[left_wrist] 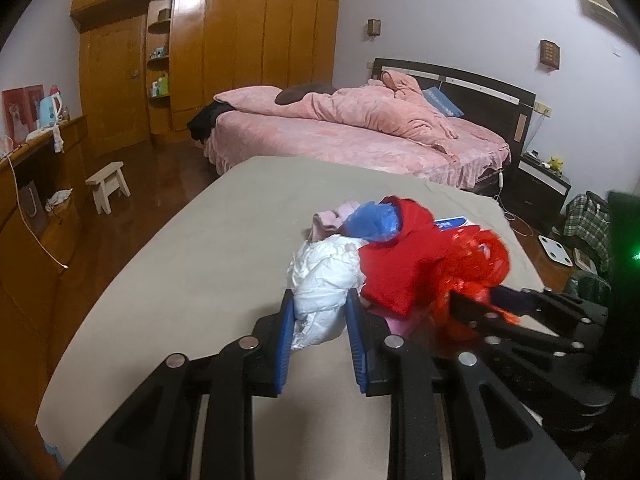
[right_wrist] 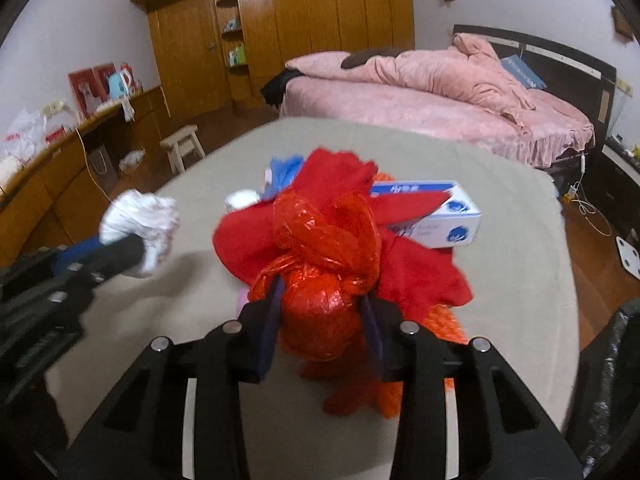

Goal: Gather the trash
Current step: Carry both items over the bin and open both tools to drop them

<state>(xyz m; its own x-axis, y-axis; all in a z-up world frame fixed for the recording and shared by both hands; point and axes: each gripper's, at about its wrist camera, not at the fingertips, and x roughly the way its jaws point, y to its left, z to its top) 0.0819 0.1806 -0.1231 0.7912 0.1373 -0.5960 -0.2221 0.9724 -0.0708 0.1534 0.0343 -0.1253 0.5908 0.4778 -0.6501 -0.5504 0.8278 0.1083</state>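
Observation:
A heap of trash lies on a beige bed. My left gripper is shut on a crumpled white plastic bag; in the right wrist view that white bag is held above the bed. My right gripper is shut on a knotted red plastic bag, which shows at the right in the left wrist view. Beside them lie a red cloth, a blue bag, a pink item and a white-and-blue box.
A pink bed stands behind. A wooden wardrobe lines the far wall, a desk and a small white stool stand at the left. A black bin bag shows at the right edge.

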